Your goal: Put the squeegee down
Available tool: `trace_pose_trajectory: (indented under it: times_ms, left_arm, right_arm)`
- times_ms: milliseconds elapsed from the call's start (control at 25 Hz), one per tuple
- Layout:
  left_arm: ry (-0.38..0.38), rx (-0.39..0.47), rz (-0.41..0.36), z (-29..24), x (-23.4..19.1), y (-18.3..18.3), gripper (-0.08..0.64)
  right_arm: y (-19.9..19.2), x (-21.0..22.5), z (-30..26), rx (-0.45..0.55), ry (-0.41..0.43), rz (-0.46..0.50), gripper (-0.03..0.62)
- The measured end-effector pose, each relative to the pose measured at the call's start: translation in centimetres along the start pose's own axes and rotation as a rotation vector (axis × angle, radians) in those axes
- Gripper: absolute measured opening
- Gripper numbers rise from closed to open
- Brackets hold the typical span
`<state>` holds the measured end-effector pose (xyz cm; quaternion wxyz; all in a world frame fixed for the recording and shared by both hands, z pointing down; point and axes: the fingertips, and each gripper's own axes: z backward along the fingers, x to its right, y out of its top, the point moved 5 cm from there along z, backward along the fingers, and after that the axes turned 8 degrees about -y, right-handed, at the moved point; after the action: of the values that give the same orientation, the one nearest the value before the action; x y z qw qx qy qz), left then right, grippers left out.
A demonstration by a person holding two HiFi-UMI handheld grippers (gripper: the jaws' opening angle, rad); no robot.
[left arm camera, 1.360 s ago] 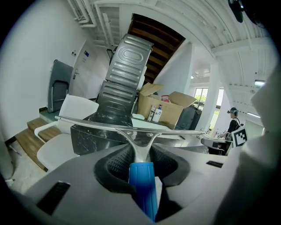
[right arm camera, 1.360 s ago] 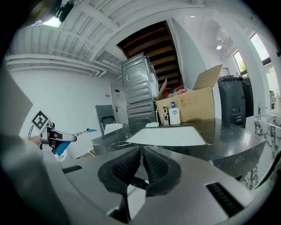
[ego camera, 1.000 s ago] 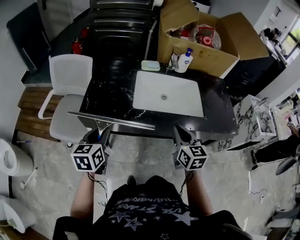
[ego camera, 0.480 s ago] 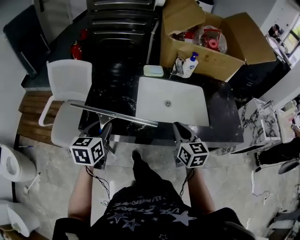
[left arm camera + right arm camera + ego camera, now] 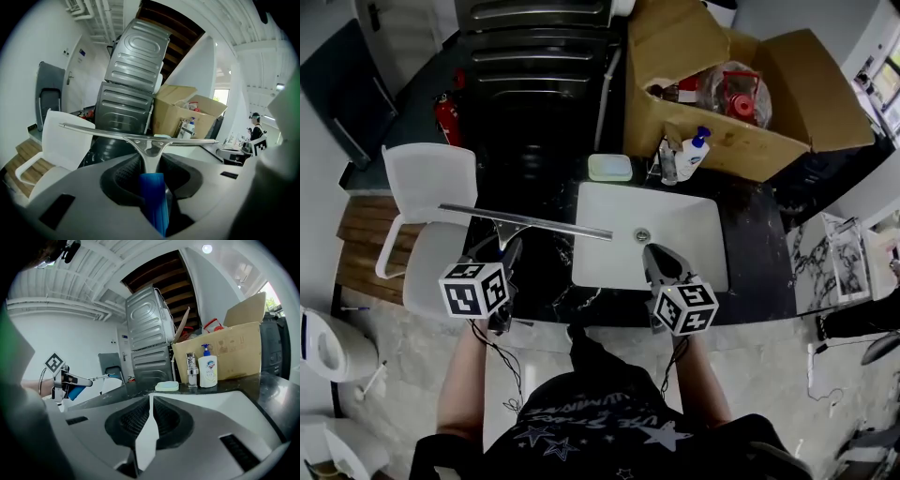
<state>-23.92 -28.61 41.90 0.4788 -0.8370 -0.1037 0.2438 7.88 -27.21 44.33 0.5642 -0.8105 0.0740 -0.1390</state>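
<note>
The squeegee (image 5: 525, 223) has a long metal blade and a blue handle (image 5: 153, 197). My left gripper (image 5: 508, 255) is shut on that handle and holds the blade level above the black counter (image 5: 546, 281), its right tip over the left rim of the white sink (image 5: 698, 239). In the left gripper view the blade (image 5: 140, 139) spans the picture just beyond the jaws of the left gripper (image 5: 151, 174). My right gripper (image 5: 662, 261) hangs over the sink's front part, shut, with nothing between its jaws. In the right gripper view the right gripper (image 5: 151, 416) shows only a thin slit.
A soap dish (image 5: 609, 167), a tap and a pump bottle (image 5: 692, 155) stand behind the sink. An open cardboard box (image 5: 787, 141) fills the back right. A white chair (image 5: 427, 183) stands left of the counter, a dark appliance (image 5: 534, 56) behind it.
Both grippers have moved forward from the counter's front edge to over the counter and sink. The squeegee travelled with the left gripper, still level.
</note>
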Motion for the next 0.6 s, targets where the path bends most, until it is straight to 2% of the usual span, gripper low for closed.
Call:
trace_pose_trajectory:
  times_ms: [120,320,600]
  left_arm:
    - [0.014,-0.003,0.010,-2.9,-1.7,1.8,0.140]
    - [0.025,-0.039,-0.017,-7.5,-4.4,4.1,0.140]
    - [0.004,-0.122,-0.046,-13.1,-7.1,4.9,0.140]
  right_arm:
    - [0.8,0.9,-2.8,-0.012,0.004,-0.002,0.055]
    - [1.5,2.1,-6.6,-0.034,0.007,-0.012,0.055]
    - [1.3,4.1,-9.9,-0.075,-0.004,-0.033,0.055]
